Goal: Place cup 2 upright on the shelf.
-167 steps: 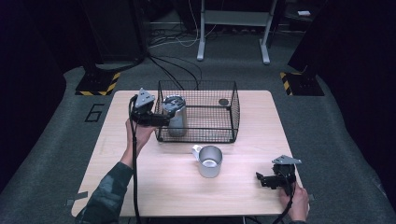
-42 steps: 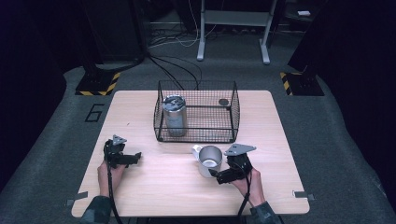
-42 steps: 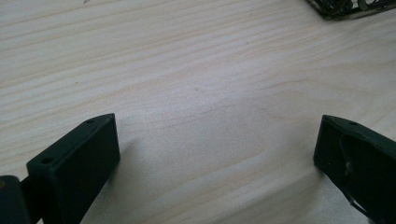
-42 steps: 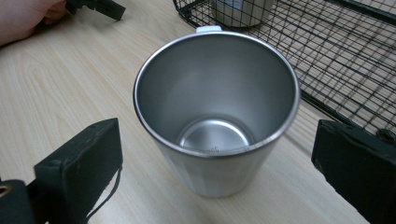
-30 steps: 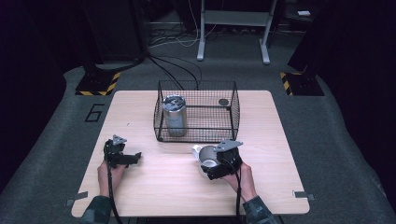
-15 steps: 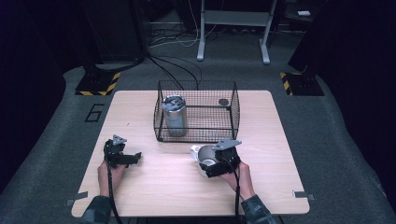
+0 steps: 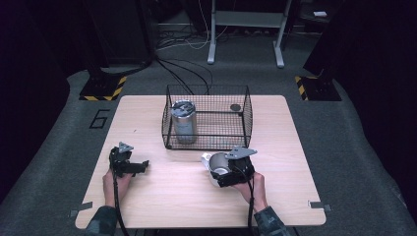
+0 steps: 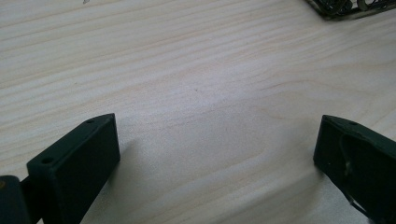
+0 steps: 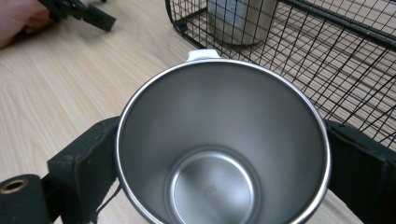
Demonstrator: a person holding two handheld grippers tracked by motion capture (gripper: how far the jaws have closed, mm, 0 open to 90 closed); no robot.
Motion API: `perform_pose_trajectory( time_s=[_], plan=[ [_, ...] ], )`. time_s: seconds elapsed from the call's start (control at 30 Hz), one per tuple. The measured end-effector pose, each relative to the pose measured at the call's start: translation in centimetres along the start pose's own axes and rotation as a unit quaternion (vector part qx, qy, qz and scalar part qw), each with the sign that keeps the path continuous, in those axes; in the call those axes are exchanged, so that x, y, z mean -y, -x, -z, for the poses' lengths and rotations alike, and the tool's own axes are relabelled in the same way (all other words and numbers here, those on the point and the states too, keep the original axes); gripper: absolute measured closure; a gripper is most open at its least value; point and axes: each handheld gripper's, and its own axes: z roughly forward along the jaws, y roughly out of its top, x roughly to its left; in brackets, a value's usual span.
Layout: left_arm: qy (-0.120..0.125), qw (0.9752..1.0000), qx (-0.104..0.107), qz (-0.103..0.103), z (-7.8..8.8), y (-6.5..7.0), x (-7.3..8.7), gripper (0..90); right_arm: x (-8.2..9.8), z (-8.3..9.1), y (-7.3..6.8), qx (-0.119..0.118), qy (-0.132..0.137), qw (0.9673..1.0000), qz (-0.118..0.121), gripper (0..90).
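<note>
Desk point(image 7: 162, 196) fills mid-frame. Wire basket point(image 7: 206, 118) at centre-top, steel tumbler point(image 7: 183, 121) inside its left end. Steel cup point(image 7: 216, 164) just below basket; my right gripper point(image 7: 228, 172) fingers clamp its sides. My left gripper point(image 7: 130, 166), lower left, fingers spread wide, empty.

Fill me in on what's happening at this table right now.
A person works at a wooden table with a gripper in each hand. The right gripper has its jaws on either side of a steel cup, which sits in front of a black wire basket. A steel tumbler stands upright inside the basket's left end. The left gripper rests open on the table near the left edge, holding nothing.
</note>
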Motion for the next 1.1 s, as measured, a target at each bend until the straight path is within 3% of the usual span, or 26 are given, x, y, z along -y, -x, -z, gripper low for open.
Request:
perform_pose_trajectory(
  time_s=[0.3,1.1],
  plan=[
    [0.000,1.0000,-0.001,0.000,0.0,0.0,0.0,0.3,-0.5,1.4,0.0,0.002,0.008,0.9999,0.006,5.7],
    [0.001,1.0000,-0.001,0.000,0.0,0.0,0.0,0.4,-1.9,5.6,1.6,0.005,0.033,0.9994,-0.010,5.7]
  ],
)
